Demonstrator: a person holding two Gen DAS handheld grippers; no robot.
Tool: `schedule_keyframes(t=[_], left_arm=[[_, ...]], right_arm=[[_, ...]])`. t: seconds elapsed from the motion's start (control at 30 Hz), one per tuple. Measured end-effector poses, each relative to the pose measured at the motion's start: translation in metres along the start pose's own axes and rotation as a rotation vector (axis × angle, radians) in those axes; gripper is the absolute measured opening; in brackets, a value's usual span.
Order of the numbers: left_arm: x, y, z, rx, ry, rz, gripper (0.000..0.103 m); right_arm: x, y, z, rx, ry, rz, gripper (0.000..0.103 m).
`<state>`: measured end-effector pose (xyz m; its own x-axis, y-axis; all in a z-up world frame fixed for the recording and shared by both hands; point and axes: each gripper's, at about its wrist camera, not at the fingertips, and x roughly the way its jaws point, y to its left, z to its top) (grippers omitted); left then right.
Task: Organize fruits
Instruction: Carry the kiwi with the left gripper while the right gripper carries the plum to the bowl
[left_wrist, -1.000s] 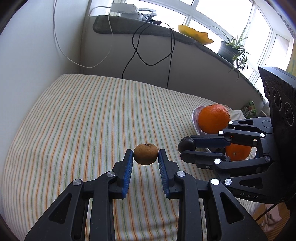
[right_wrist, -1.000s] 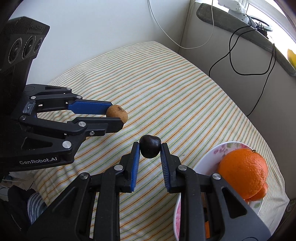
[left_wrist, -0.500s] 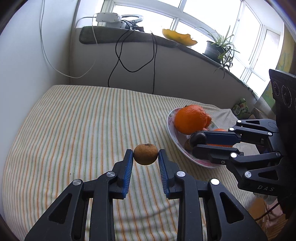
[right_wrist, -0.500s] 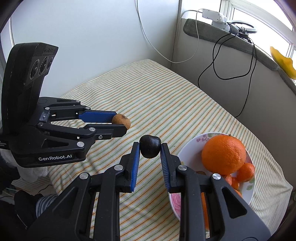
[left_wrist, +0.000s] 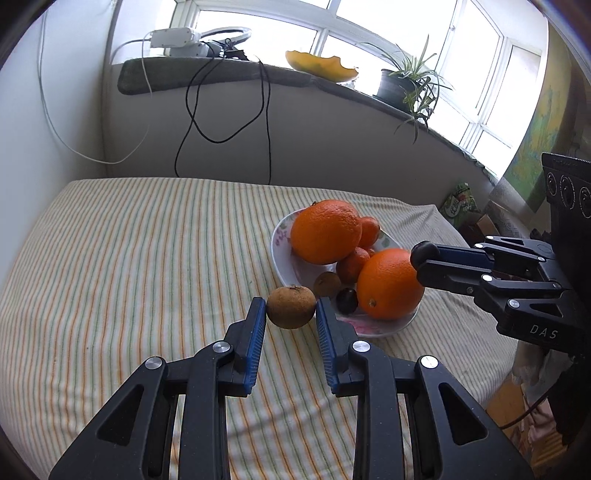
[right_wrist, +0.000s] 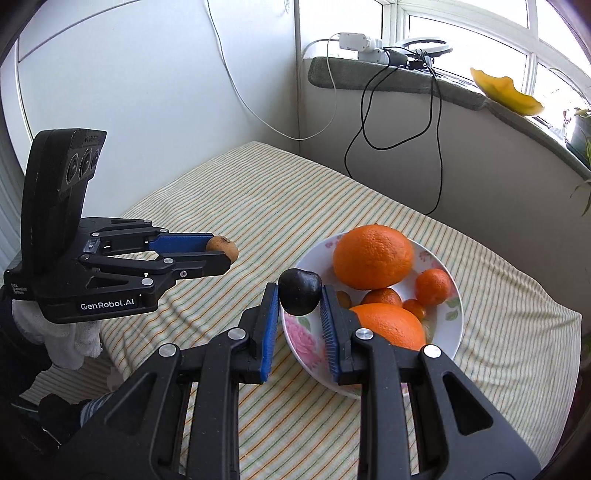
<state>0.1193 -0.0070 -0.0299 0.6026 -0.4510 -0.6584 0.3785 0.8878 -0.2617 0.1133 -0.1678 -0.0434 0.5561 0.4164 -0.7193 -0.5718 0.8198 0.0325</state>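
Note:
My left gripper (left_wrist: 291, 308) is shut on a small brown fruit (left_wrist: 291, 307), held above the striped cloth just left of the flowered bowl (left_wrist: 373, 325). The same brown fruit (right_wrist: 222, 248) shows at the left gripper's tip (right_wrist: 225, 253) in the right wrist view. My right gripper (right_wrist: 300, 295) is shut on a dark, near-black fruit (right_wrist: 300, 291) over the near left rim of the bowl (right_wrist: 448, 336). From the left wrist view that dark fruit (left_wrist: 423, 252) hangs beside a big orange (left_wrist: 389, 282). The bowl holds two big oranges (right_wrist: 373, 256), several small ones (right_wrist: 433, 286), a brown fruit (left_wrist: 327, 284) and a dark one (left_wrist: 346, 300).
The bowl stands on a table under a striped cloth (left_wrist: 140, 258), near its right end. Walls close the far side, with black and white cables (left_wrist: 221, 110) hanging from a sill that carries a potted plant (left_wrist: 404, 83). A white-gloved hand (right_wrist: 62, 336) holds the left gripper.
Both grippers, each still shut on its fruit, have travelled toward the bowl. The right one has come over the bowl's rim; the bowl's contents have come into full view.

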Motion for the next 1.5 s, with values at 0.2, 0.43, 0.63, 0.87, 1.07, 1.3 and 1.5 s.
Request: schedule_keyframes(t=[0.2, 0.43, 0.63, 0.87, 1.07, 1.3, 1.5], left_arm=[[0.013, -0.018, 0.002, 0.023, 0.021, -0.019, 0.026], [0.024, -0.030, 0.005, 0.040, 0.034, -0.016, 0.026], [0.030, -0.034, 0.008, 0.049, 0.038, 0.005, 0.026], [0.038, -0.035, 0.011, 0.052, 0.046, 0.032, 0.026], [0.042, -0.036, 0.012, 0.055, 0.057, 0.043, 0.026], [0.043, -0.036, 0.013, 0.053, 0.057, 0.047, 0.026], [0.043, -0.035, 0.014, 0.050, 0.054, 0.045, 0.026]], right_arm=[[-0.018, -0.028, -0.016, 0.057, -0.007, -0.040, 0.024], [-0.027, -0.055, -0.027, 0.111, -0.010, -0.071, 0.024], [-0.022, -0.077, -0.034, 0.144, 0.000, -0.083, 0.024], [-0.008, -0.099, -0.042, 0.178, 0.019, -0.086, 0.024], [0.009, -0.116, -0.045, 0.214, 0.040, -0.072, 0.024], [0.022, -0.121, -0.043, 0.228, 0.056, -0.058, 0.024], [0.028, -0.123, -0.040, 0.230, 0.067, -0.057, 0.024]])
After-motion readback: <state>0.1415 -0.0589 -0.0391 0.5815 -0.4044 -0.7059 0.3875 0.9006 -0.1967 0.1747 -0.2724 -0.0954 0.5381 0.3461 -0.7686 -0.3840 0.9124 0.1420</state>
